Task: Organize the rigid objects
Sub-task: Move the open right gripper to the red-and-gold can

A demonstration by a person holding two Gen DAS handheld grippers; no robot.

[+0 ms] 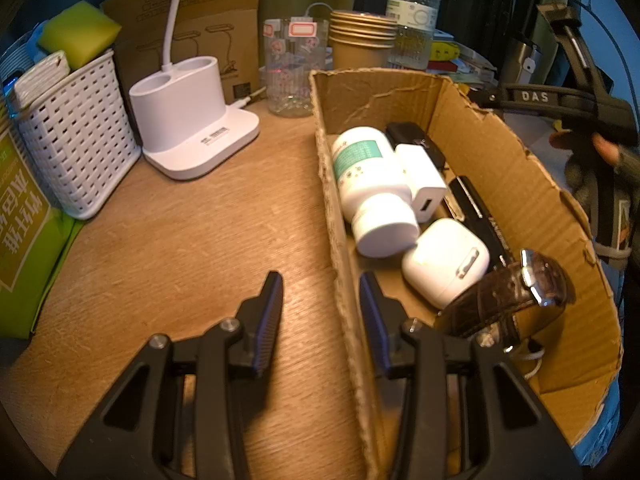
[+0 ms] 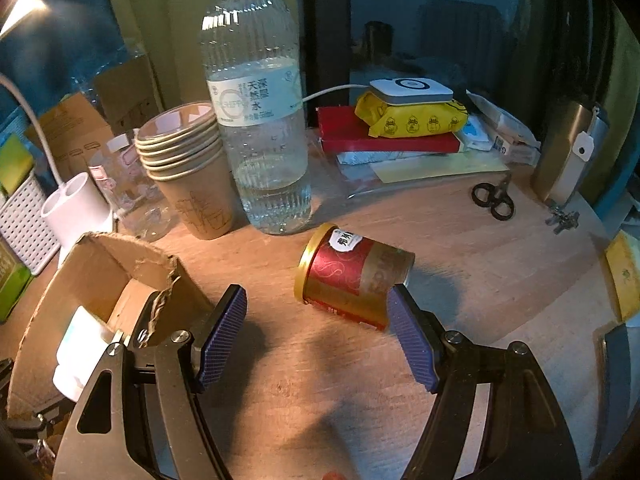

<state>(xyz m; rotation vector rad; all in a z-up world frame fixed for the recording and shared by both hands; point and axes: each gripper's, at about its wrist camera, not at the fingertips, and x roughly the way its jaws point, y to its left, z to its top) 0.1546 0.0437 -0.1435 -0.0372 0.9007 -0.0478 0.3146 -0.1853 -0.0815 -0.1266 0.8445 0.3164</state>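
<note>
A torn cardboard box (image 1: 500,168) on the wooden desk holds a white pill bottle (image 1: 372,184), a white charger (image 1: 424,180), a white earbud case (image 1: 444,260), a brown-strapped watch (image 1: 512,292) and dark items behind them. My left gripper (image 1: 322,304) is partly open and straddles the box's left wall; its left pad stands clear of the cardboard. In the right wrist view a red and gold can (image 2: 352,276) lies on its side beside the box (image 2: 104,264). My right gripper (image 2: 316,300) is open just in front of the can, its right fingertip (image 2: 400,300) at the can's near end.
Behind the can stand a water bottle (image 2: 260,140) and stacked paper cups (image 2: 188,168). Scissors (image 2: 494,200) lie to the right. A white lamp base (image 1: 192,120), a drinking glass (image 1: 290,72) and a white basket (image 1: 76,140) sit left of the box.
</note>
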